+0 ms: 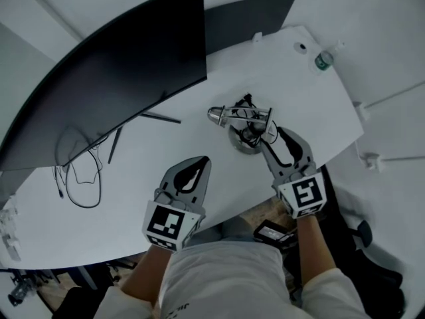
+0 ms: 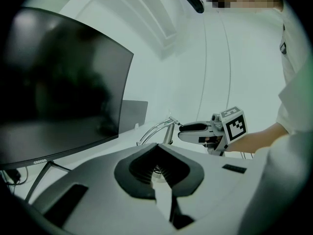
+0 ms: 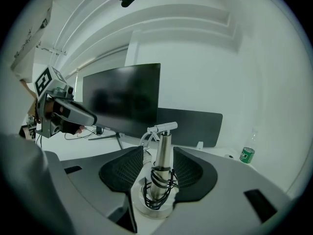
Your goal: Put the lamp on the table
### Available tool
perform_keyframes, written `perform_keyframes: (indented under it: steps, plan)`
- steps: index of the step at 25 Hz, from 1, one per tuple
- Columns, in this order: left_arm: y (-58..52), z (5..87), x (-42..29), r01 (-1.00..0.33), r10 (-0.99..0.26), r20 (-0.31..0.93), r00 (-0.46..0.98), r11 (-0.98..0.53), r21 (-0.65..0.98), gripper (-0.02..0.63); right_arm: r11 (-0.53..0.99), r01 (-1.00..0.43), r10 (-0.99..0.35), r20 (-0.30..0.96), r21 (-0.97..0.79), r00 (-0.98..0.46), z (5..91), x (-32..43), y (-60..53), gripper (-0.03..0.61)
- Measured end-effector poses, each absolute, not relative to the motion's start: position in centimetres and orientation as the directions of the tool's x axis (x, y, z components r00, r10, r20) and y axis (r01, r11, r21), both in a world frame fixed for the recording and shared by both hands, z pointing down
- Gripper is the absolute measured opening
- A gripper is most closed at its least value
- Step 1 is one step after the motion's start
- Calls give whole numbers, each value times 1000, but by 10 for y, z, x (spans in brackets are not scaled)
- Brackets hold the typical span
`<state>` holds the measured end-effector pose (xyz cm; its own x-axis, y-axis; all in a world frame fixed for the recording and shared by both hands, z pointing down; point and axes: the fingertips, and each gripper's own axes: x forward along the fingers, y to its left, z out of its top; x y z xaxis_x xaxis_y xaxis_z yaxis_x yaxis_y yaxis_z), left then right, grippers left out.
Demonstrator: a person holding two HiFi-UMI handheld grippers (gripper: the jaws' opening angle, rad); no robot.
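A silver desk lamp point(image 1: 244, 140) with a round base, a curved arm and black cord wound round its post stands near the front edge of the white table point(image 1: 302, 92). My right gripper point(image 1: 263, 135) is open, its two pads either side of the lamp point(image 3: 162, 156) post, with a gap showing on the left side. My left gripper point(image 1: 202, 161) is shut and empty over the table's front, to the left of the lamp and apart from it. The left gripper view shows the lamp point(image 2: 157, 129) ahead and the right gripper point(image 2: 195, 128) beside it.
A large dark curved monitor point(image 1: 113, 65) stands at the back left on thin legs, with a dark panel point(image 1: 249, 18) behind it. A loose black cable point(image 1: 80, 171) lies at the left. A green-labelled bottle point(image 1: 324, 60) stands at the far right corner.
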<state>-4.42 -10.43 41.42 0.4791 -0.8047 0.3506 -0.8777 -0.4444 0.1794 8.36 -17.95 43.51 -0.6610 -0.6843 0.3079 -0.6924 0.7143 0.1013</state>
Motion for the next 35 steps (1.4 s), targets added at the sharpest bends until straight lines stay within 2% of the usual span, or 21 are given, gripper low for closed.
perform_keyframes:
  steps: [11, 13, 18, 21, 26, 35]
  plan:
    - [-88, 393, -31, -858, -794, 327, 512, -488, 160, 3, 694, -717, -702, 280, 64, -655, 404, 91, -142, 184]
    - [-85, 391, -28, -854, -790, 326, 519, -496, 157, 3, 693, -718, -705, 271, 64, -656, 395, 91, -136, 169]
    - [-79, 382, -25, -850, -791, 314, 526, -506, 150, 3, 705, -704, -699, 257, 87, -667, 371, 89, -120, 83]
    - [-78, 378, -24, -848, -792, 306, 528, -507, 152, 3, 734, -671, -673, 251, 105, -696, 359, 83, -110, 58]
    - [-74, 373, -25, -853, -800, 296, 521, -498, 155, 3, 756, -649, -645, 269, 86, -715, 361, 74, -97, 54]
    - [-63, 377, -24, -854, -795, 314, 519, -496, 158, 3, 719, -695, -666, 303, 17, -682, 365, 82, -92, 38]
